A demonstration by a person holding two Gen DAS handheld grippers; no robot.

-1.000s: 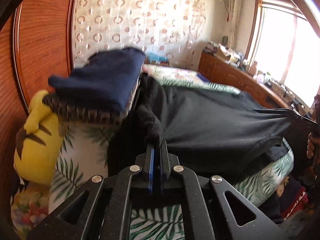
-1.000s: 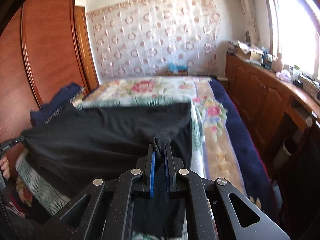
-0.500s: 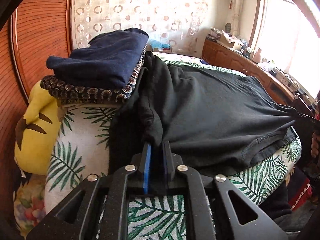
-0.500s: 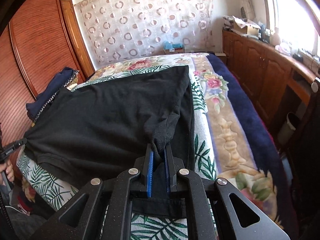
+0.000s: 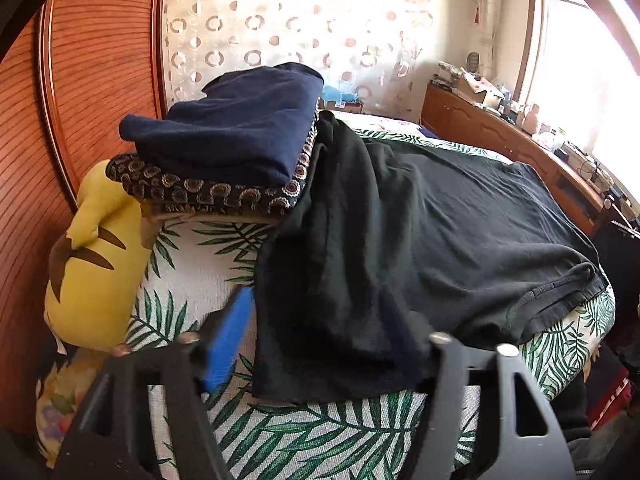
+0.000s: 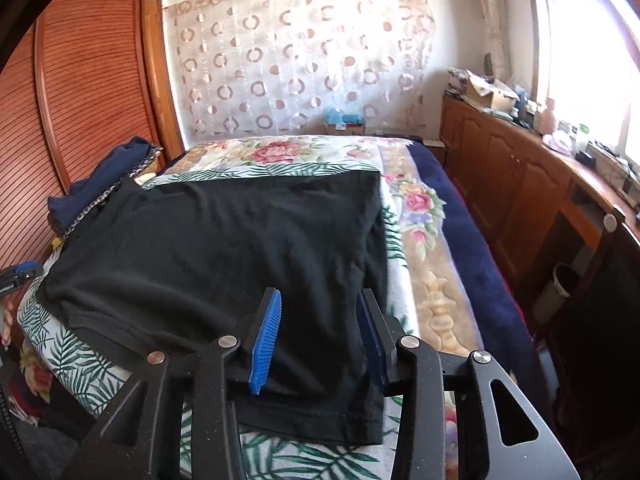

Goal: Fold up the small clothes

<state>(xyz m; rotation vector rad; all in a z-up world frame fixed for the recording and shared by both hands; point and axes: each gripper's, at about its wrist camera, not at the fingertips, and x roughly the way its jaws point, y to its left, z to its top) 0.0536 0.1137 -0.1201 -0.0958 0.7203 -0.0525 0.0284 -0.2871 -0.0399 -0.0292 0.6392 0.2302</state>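
Left and right wrist views of a bed during garment folding. A black cotton T-shirt [image 6: 224, 248] lies spread across the near end of the bed [image 6: 432, 280], on a white sheet printed with green palm leaves [image 5: 320, 440]; beyond the sheet a floral bedspread with a navy border [image 6: 464, 216] covers the far part of the bed. In the left view, the shirt's left portion is bunched into a thick fold that hangs down toward the near edge, while its hem [image 5: 560, 300] drapes over the near right corner of the bed.

To the left of the shirt, a folded navy blue garment [image 5: 236, 132] rests on a folded dark cloth patterned with pale rings [image 5: 208, 192]; the shirt's far left edge touches this stack. Just left of the stack, a yellow plush toy with brown markings [image 5: 96, 256] leans against the slatted wooden wardrobe door [image 5: 92, 64]. A grey waste bin [image 6: 556, 292] stands on the floor at the right, beside the wooden cabinet [image 6: 520, 184]; its contents cannot be seen.

The left hand-held gripper [image 5: 320, 340] points forward along the bed with its jaws spread wide apart, the bunched fold lying between them, unclamped. The right hand-held gripper [image 6: 320, 332] likewise has its jaws apart, straddling the shirt's near right portion without pinching it; its blue ribbed pads [image 6: 266, 344] stand just above the fabric.
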